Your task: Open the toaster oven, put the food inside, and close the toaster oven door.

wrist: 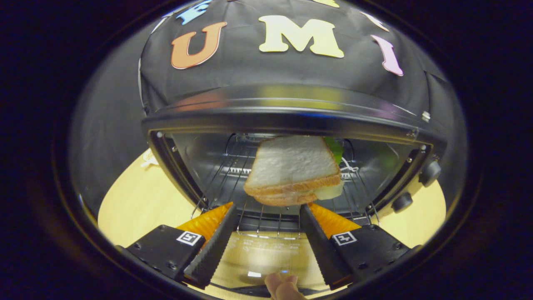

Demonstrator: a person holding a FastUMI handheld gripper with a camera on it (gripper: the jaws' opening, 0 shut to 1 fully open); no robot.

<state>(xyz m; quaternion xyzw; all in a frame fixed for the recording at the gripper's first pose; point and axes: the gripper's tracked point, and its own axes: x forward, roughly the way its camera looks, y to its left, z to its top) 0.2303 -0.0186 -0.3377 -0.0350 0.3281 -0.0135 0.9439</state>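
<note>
The toaster oven (pixel 287 112) stood open on a pale wooden table (pixel 133 200), its glass door (pixel 266 254) folded down flat under the gripper (pixel 267 206). Two knobs (pixel 430 173) were on its right side. The wire rack (pixel 266 216) reached to the front edge of the cavity, with free room to both side walls. The sandwich (pixel 293 171) was just ahead of the fingertips, inside the mouth of the oven; whether it lay on the rack was hard to tell. Its green filling was mostly hidden. The fingers were spread apart, grasping nothing. A fingertip of a person (pixel 283 287) showed below, cut off
</note>
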